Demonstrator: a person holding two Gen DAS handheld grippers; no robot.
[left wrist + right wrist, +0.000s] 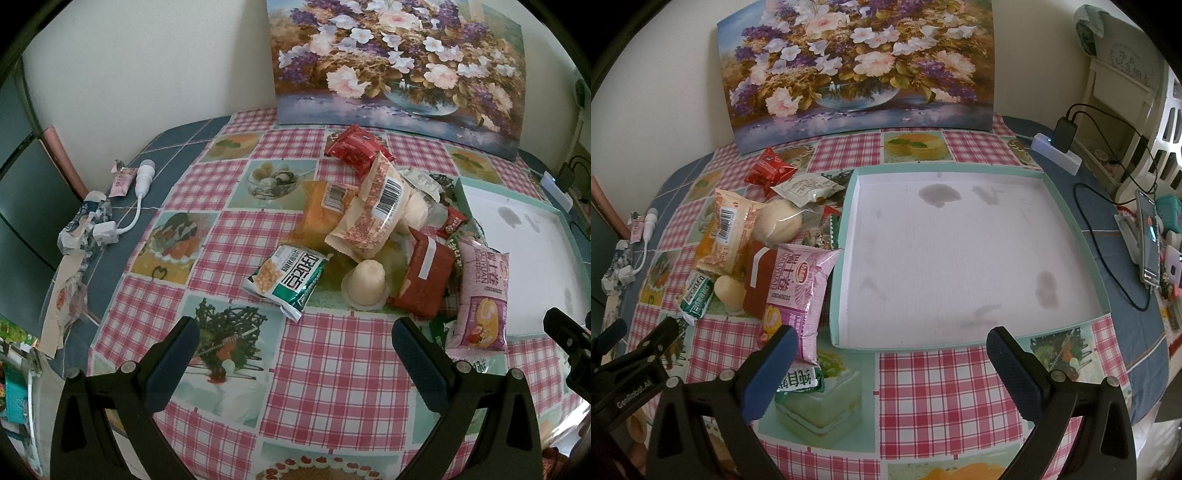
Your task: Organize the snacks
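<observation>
Snacks [373, 221] heaped on counter [332, 369] beside tray [849, 221]. Left hand-held gripper [295, 354], right hand-held gripper [892, 363]: both spread wide, holding nothing.

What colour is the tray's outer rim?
Pale mint green on the tray, white inside with grey stains; clearest in the right wrist view.

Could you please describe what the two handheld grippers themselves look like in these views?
Both are matte black frames with silver pivot screws. The left gripper and the right gripper each carry two fingers faced with dark blue textured pads. White lettering reading "GenRobot.AI" marks the left gripper's body, seen from the right wrist. No hands or sleeves show.
</observation>
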